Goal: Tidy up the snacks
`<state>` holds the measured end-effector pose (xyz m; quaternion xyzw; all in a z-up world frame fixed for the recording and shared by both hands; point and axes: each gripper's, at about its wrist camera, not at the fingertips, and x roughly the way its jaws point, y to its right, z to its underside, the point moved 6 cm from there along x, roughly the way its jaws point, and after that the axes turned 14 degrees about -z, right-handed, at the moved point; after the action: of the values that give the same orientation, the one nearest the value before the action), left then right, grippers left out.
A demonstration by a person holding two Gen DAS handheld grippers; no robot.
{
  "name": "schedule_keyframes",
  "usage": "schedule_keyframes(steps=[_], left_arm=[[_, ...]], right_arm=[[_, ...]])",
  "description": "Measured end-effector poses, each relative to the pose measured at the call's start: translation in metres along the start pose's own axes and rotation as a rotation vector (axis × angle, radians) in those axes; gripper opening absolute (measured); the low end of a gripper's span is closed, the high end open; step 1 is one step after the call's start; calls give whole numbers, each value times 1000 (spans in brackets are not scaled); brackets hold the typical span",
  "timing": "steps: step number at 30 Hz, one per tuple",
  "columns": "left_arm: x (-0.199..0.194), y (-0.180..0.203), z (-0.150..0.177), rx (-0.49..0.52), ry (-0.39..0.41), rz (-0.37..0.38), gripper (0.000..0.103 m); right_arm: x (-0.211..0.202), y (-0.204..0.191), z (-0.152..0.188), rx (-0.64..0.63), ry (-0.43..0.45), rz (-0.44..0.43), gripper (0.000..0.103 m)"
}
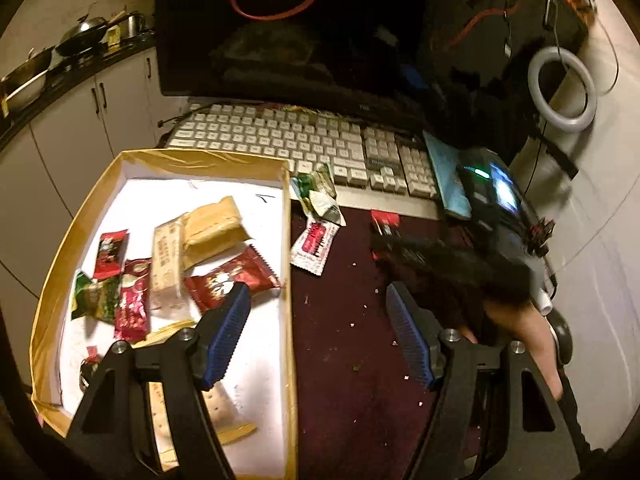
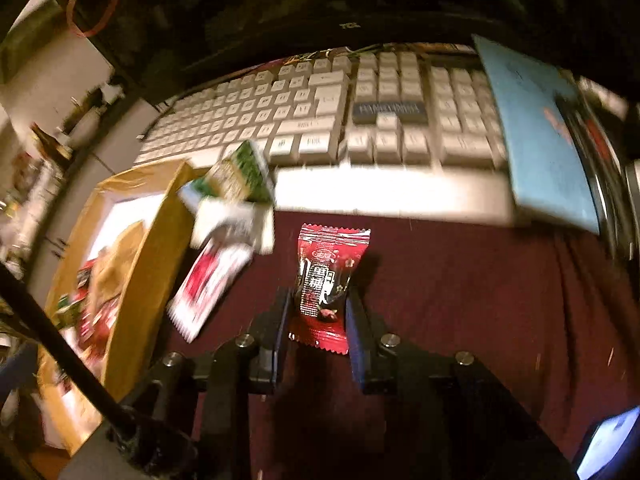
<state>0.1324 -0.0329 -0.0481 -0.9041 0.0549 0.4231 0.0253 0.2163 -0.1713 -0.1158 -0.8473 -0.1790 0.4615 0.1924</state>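
A red and black snack packet [image 2: 326, 284] stands on the maroon cloth with my right gripper [image 2: 318, 312] shut on it, pinching its middle. A green packet [image 2: 240, 172] and a white and red packet [image 2: 208, 284] lie left of it, beside the yellow-rimmed box [image 2: 152, 248]. My left gripper [image 1: 318, 320] is open and holds nothing. It straddles the right wall of the box [image 1: 286, 240], one finger over the box floor, the other over the cloth. Several snacks [image 1: 216, 256] lie inside the box. The green packet [image 1: 316, 188] and the white and red packet [image 1: 314, 244] lie just outside that wall.
A white keyboard [image 1: 304, 140] runs behind the snacks under a dark monitor [image 1: 280, 28]. A blue booklet [image 1: 448, 176] and a lit device [image 1: 496, 188] sit at its right end, with a ring light [image 1: 562, 94] beyond. A hand [image 1: 532, 328] shows blurred at right. Crumbs dot the cloth.
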Motion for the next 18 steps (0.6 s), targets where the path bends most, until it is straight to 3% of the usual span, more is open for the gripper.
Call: schedule_keyframes(steps=[5,11,13,15,18], left_arm=[[31,31,-12,143,-63,-28,71],[85,59,-38,266,-147,-81,70],[102,64,-43,311,-163,-113,66],[121,63,-42,320,-229,-128,55],[140,61,-40,325,-285,-147,54]], right_arm=[[-32,4,40,5,65,-83,25],[-40,20,46,29,130,-168,25],[-41,18,46,44,148,-186,25],[-36,11,47,36,150,-178,25],[-41,9,48,25,153,-178,25]])
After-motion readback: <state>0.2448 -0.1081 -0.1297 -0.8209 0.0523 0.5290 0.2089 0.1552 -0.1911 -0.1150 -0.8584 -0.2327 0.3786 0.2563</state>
